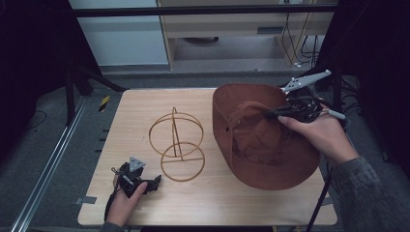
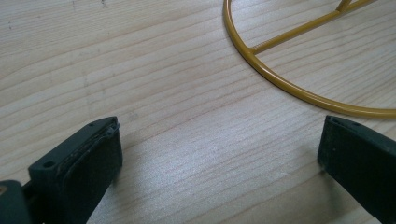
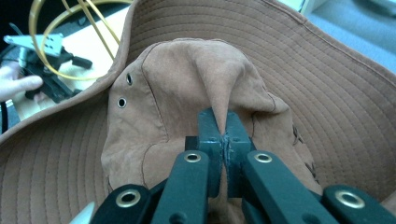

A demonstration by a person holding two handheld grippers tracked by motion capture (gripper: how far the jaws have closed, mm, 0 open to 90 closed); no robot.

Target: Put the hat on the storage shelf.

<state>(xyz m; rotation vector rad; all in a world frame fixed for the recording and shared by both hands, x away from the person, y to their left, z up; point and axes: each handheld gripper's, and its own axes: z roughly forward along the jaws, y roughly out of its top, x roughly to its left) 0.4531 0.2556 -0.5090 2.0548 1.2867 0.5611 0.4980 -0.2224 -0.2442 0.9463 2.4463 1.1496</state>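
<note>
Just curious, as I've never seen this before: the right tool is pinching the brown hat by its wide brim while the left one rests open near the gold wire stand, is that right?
Not quite. The right tool pinches a fold of the crown of the brown hat, not its brim; the right gripper view shows it. The left tool does rest open by the gold wire stand.

Overall light: dim and even; dark surroundings frame the pale wooden table (image 1: 208, 203).
Shadows: soft ones beneath the left gripper's jaws.
Glare: a faint sheen between those jaws.
Focus: high view soft and grainy; the right gripper's nearest jaw links blur.
</note>
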